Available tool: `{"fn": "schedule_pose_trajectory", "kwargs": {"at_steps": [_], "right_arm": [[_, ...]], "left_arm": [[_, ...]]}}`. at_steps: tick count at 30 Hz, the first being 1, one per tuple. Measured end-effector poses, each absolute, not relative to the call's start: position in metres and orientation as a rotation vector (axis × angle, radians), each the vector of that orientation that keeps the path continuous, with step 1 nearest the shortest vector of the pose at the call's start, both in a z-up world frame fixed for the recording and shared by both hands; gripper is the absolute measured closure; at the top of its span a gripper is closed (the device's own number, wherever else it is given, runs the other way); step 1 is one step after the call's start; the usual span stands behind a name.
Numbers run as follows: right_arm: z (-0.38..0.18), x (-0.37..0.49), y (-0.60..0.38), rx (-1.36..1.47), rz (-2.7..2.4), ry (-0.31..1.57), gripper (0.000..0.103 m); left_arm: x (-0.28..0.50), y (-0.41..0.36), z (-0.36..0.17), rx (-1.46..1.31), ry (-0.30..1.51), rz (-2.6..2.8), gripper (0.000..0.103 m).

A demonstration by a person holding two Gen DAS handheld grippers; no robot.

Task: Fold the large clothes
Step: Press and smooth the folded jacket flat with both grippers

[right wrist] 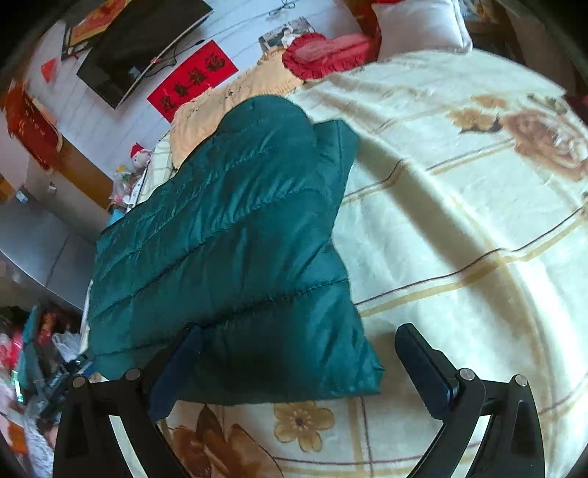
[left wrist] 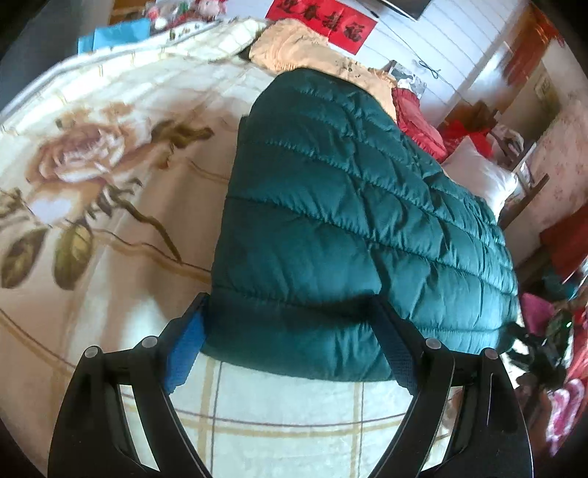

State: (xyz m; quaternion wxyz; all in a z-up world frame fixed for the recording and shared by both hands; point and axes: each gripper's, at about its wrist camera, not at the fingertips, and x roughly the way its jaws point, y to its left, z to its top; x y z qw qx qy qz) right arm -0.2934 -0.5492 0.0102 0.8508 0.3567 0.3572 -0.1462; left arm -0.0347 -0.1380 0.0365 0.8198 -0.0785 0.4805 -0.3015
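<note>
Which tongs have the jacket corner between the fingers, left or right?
Both straddle the jacket: left tongs its full edge, right tongs only its near corner. Both open.

black gripper (left wrist: 290, 342) frames (silver screws), blue pads (left wrist: 183, 353)

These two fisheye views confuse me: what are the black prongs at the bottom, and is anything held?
Each picture comes from a camera on a hand-held claw, looking forward along its two fingers. The black prongs are those fingers. The left claw and the right claw both stand wide open at the near edge of a dark green quilted jacket, which lies partly folded on a cream floral blanket on a bed. The jacket's edge sits between the fingers, but neither claw is closed on it, so nothing is held. Red cushions and a white pillow lie at the far end.
</note>
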Motion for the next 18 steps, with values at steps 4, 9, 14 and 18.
{"fn": "schedule_pose_trajectory", "kwargs": {"at_steps": [4,9,14,18], "right_arm": [[0.011,-0.279,-0.546,0.740,-0.259,0.753,0.000],[0.012,-0.256,-0.541,0.695,-0.227,0.768,0.000],[0.014,-0.236,-0.543,0.679,-0.228,0.793,0.000],[0.014,-0.234,-0.543,0.685,-0.225,0.790,0.000]], "left_arm": [[-0.025,-0.138,0.031,-0.203,1.043,-0.663,0.010],[-0.017,-0.147,0.029,-0.206,1.069,-0.662,0.003],[-0.015,-0.157,0.025,-0.193,1.080,-0.627,0.001],[-0.019,-0.160,0.027,-0.153,1.073,-0.619,0.001]]}}
